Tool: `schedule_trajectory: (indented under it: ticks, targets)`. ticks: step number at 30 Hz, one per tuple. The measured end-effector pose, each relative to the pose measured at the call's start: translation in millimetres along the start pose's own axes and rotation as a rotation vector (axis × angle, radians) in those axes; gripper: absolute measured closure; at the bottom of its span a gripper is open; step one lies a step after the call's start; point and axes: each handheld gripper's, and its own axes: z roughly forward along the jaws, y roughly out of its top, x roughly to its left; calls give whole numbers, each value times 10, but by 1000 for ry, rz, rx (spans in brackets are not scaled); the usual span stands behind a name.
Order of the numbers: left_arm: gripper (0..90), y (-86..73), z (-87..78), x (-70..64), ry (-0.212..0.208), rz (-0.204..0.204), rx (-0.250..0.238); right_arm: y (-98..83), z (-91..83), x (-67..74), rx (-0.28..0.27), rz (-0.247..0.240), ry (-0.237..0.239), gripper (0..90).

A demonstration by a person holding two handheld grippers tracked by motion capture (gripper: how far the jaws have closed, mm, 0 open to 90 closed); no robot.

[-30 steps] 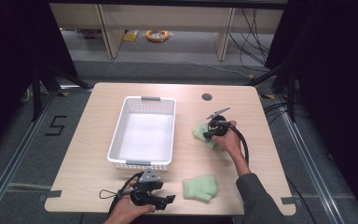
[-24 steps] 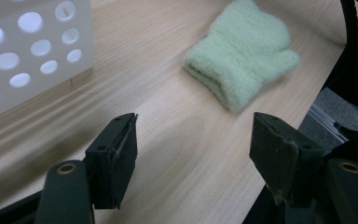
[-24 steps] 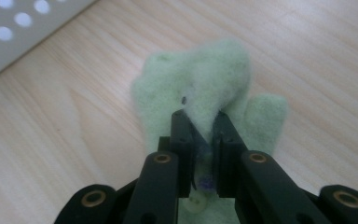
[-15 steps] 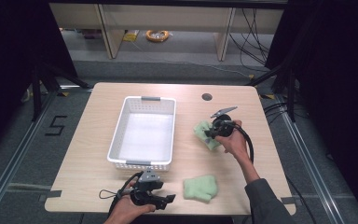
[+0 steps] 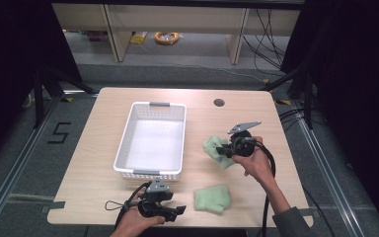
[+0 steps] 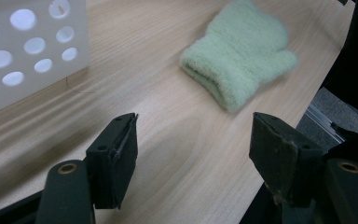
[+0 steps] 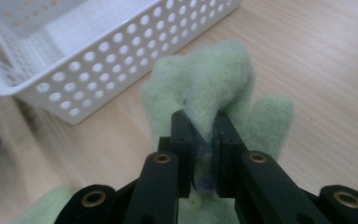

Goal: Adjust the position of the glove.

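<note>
Two black jaws of the right claw [image 7: 200, 121] are pinching a fold of a pale green mitten [image 7: 205, 79], the pads pressing the fleece from both sides so that only a thin ridge of it is standing up between them. That mitten [image 5: 216, 149] is hanging from the tips, its body bunching ahead of the claw and its thumb sticking out to one side, with the wooden table [image 5: 256, 106] showing underneath. Just beyond the held mitten, in the right gripper view, a white basket [image 7: 121, 60] with round holes in its wall is sitting on the table; from above, the basket [image 5: 125, 148] is lying to the left of this claw, near it and apart from the mitten. The person's right hand [image 5: 254, 163] is gripping the tool.

At the near edge of the table, the left claw [image 5: 173, 211] is resting with its jaws standing wide and nothing between them. Ahead of its tips, a second green mitten [image 6: 240, 60] is lying flat on the wood, apart from both pads. A corner of the basket is showing off to the left of that claw.
</note>
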Motion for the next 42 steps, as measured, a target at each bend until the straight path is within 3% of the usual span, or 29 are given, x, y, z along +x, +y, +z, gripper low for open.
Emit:
schedule_trajectory:
  ticks: [1,2,13,17,19,21,23,28,29,30,32,38,39,41,42]
  targets:
    - [321,-1,1,1,-1,0,-1,-27,-16,27,-7,-22,12,819]
    - [321,-1,-2,6,1,3,4,-46,-45,75,-3,0,23,819]
    - [324,-4,2,-15,7,2,3,-334,-195,411,-14,-53,90,816]
    - [324,-3,1,-16,-2,-7,-1,-424,-187,522,-4,-25,107,815]
    - [325,1,-10,-19,7,1,-6,-456,-178,540,3,-62,108,815]
    - [326,2,-13,-9,2,3,-4,-485,-176,576,2,-66,106,814]
    - [325,0,-16,-7,-2,7,1,-498,-207,614,25,-53,118,813]
    - [326,0,-14,-20,1,-1,-7,-531,-256,703,12,-74,126,812]
    - [327,0,-15,-16,-4,1,-7,-545,-260,748,3,-47,135,812]
    - [327,-2,-17,-18,1,0,-9,-558,-263,756,0,-79,131,811]
    - [328,-2,-17,-17,-1,1,-9,-566,-276,774,15,-76,137,811]
    - [329,-6,-13,-21,-5,-10,-4,-680,-220,850,40,-83,148,808]
    - [329,-7,-9,-23,-6,-12,-10,-695,-211,869,43,-65,158,807]
    - [330,-4,-13,-24,-3,-2,-11,-715,-179,873,27,-63,146,805]
    - [331,-5,-13,-27,-2,-2,-12,-714,-183,864,46,-73,146,804]
